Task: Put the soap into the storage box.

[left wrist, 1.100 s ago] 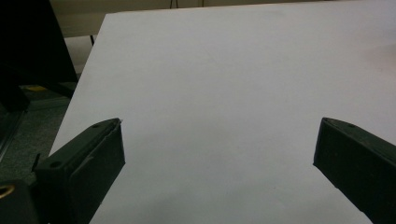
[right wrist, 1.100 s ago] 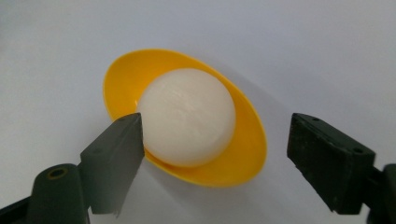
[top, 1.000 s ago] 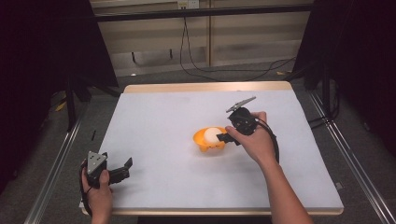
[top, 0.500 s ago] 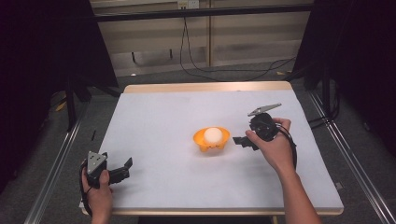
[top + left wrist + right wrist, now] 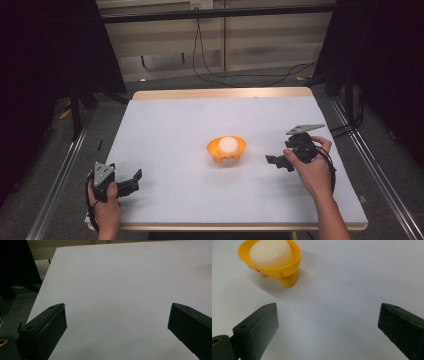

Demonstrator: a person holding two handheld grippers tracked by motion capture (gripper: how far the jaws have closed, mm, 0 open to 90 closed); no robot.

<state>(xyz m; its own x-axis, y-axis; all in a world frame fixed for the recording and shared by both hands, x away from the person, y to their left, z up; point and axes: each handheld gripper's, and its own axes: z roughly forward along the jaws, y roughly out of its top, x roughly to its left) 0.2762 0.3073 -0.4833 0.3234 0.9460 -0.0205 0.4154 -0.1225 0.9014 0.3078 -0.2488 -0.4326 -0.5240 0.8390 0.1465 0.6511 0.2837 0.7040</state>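
– Orange bowl (image 5: 226, 150) with the white ball (image 5: 228, 144) in it: where did it stand?
– Mid-tabletop (image 5: 200, 120), on its little feet. The right gripper (image 5: 276, 162) was just beside it, apart; its jaws had just been opening and stood wide, nothing between them.
– And the left gripper (image 5: 131, 181)?
– Near the front left corner, jaws wide apart, empty.

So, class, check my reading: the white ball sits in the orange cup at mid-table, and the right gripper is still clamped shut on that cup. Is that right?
Not quite. The white ball does sit in the orange cup, but the right gripper is not clamped on it. Its jaws have just been opening and stand wide apart with nothing between them, the cup well clear ahead, as the right gripper view shows.
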